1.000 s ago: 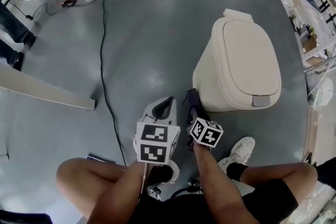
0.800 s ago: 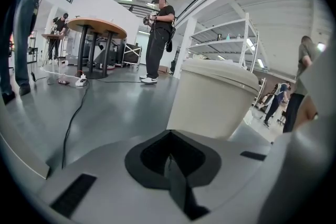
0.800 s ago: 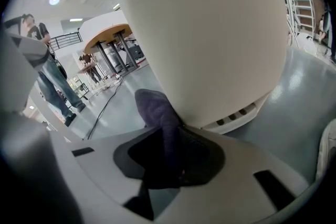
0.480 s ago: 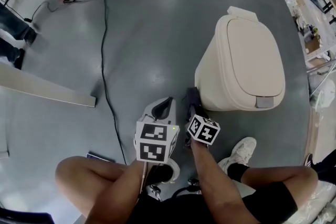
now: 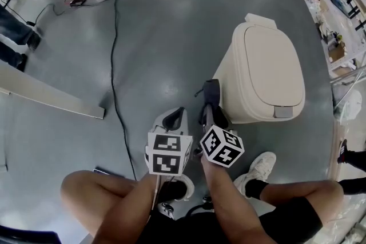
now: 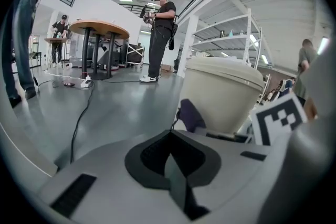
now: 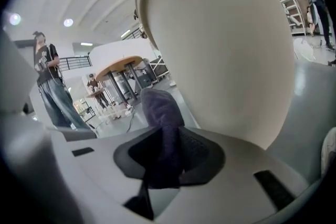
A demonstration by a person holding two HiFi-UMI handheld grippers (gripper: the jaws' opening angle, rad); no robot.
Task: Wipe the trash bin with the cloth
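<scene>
Grey floor (image 5: 171, 26) | trash bin (image 5: 271, 66) centre-right, lid down | right hand-held gripper (image 5: 210, 113) pinching cloth (image 5: 211, 90), possibly touching bin's frame-left wall | left hand-held gripper (image 5: 173, 118) closed, empty | risk: unbraced bin slides under wiping.
</scene>
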